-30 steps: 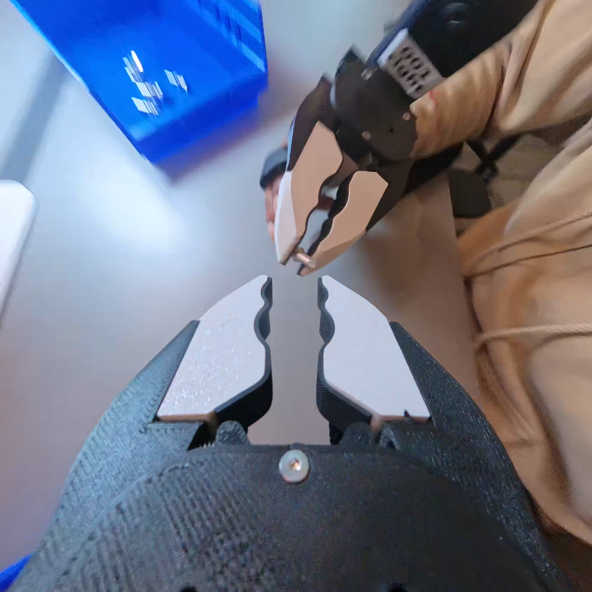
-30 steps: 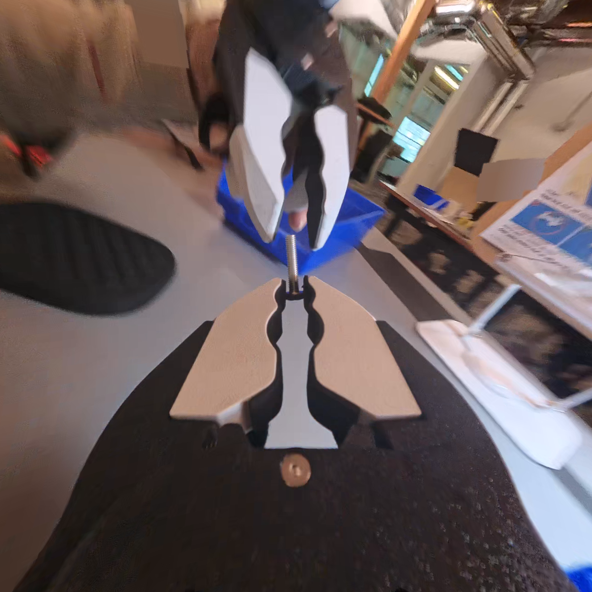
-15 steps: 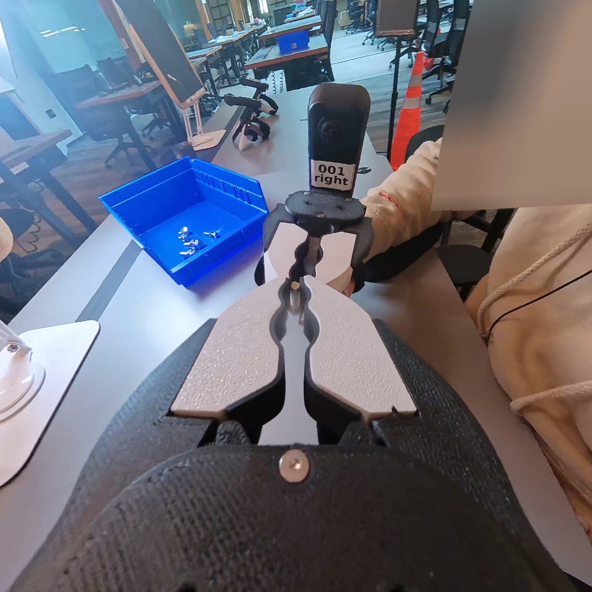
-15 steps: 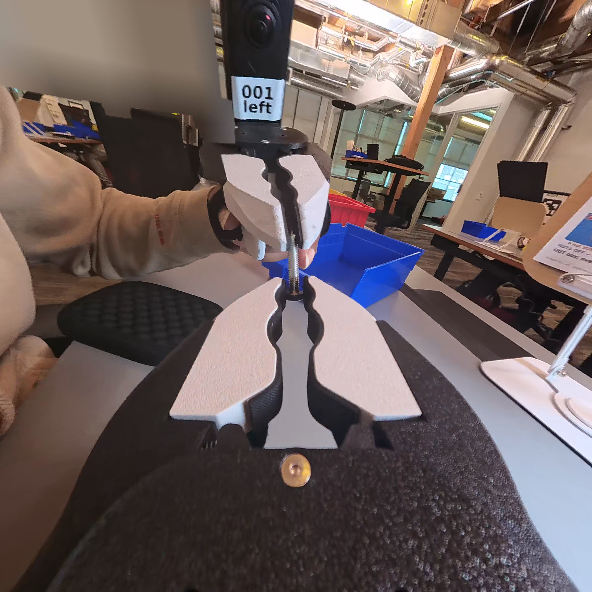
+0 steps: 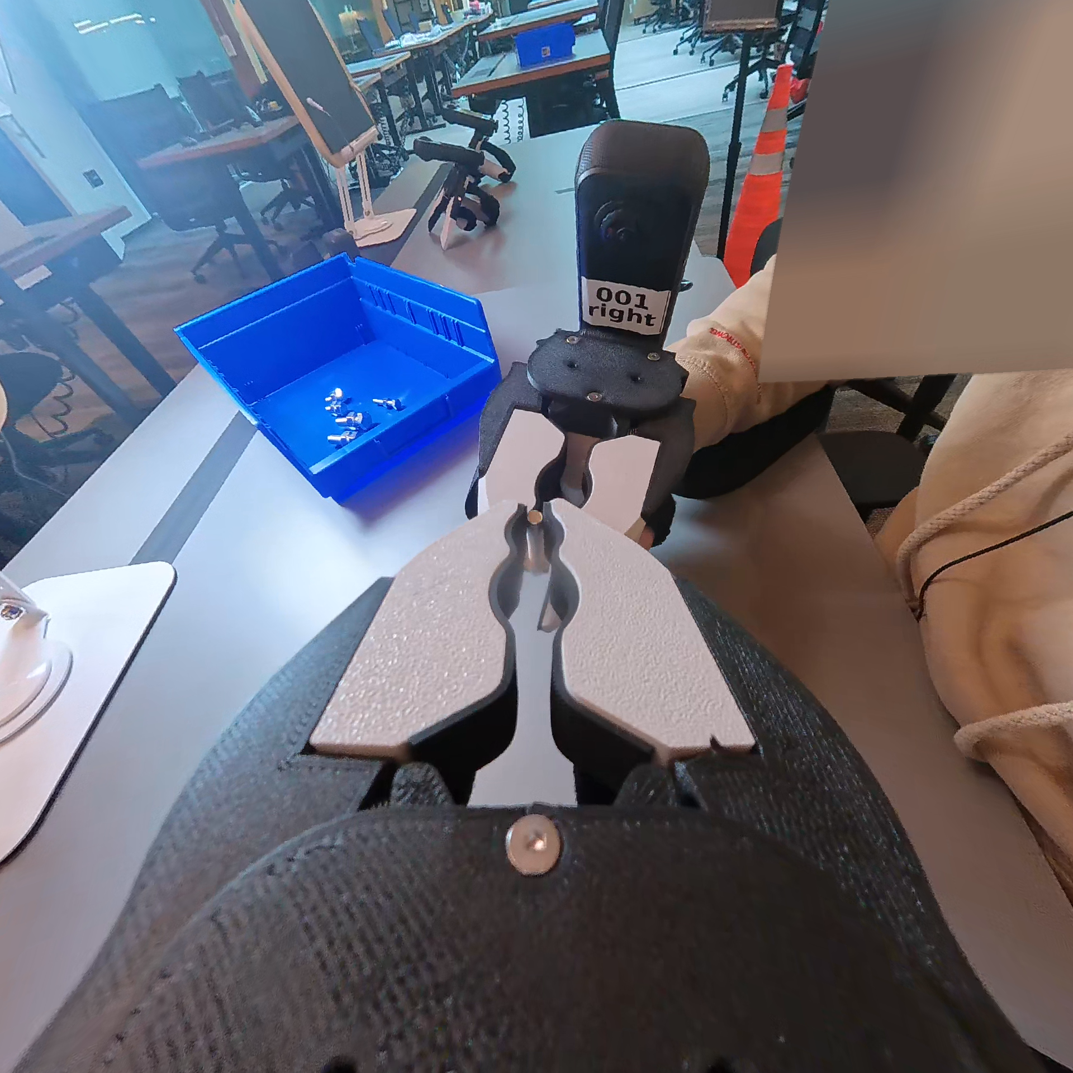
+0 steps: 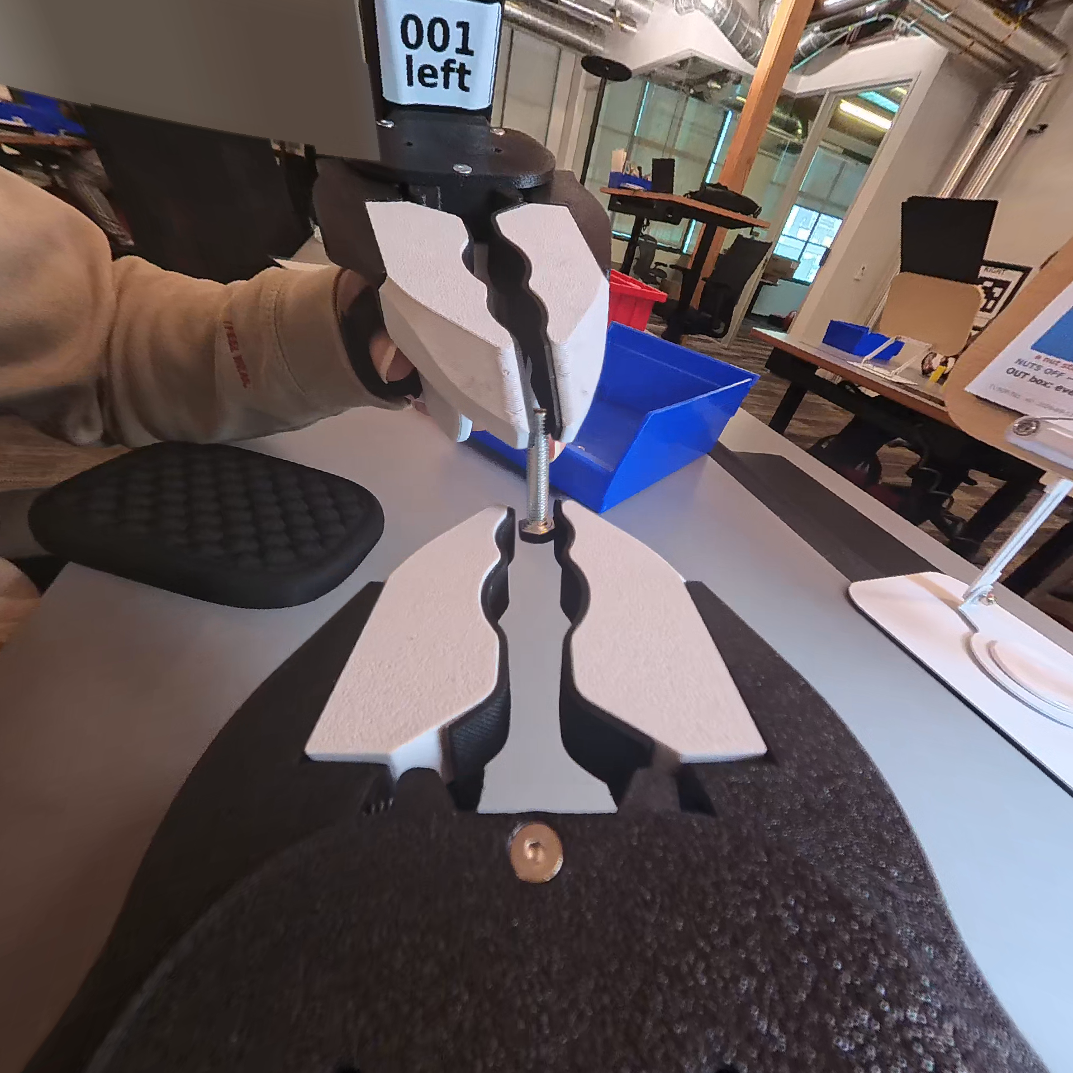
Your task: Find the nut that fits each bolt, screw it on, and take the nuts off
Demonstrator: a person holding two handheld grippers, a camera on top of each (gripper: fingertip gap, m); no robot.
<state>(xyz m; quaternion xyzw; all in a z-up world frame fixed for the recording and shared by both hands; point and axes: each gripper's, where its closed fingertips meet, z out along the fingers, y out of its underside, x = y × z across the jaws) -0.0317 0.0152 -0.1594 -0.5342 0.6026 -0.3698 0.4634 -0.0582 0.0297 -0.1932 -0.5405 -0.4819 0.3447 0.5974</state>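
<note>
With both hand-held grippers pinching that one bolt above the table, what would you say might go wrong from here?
1. The right hand-held gripper pinches the bolt only at its fingertips, near the nut; twisting could slip it free.
2. The left hand-held gripper grips just the thin end, so the bolt may tilt.
3. Dropped, it would probably land outside the blue bin.

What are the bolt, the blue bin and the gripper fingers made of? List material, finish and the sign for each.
Bolt: likely steel, bright; shiny silver threads.
Blue bin: plastic, glossy; moulded ribs, uniform colour.
Left gripper and right gripper fingers: probably printed plastic, matte, grainy white faces.
</note>
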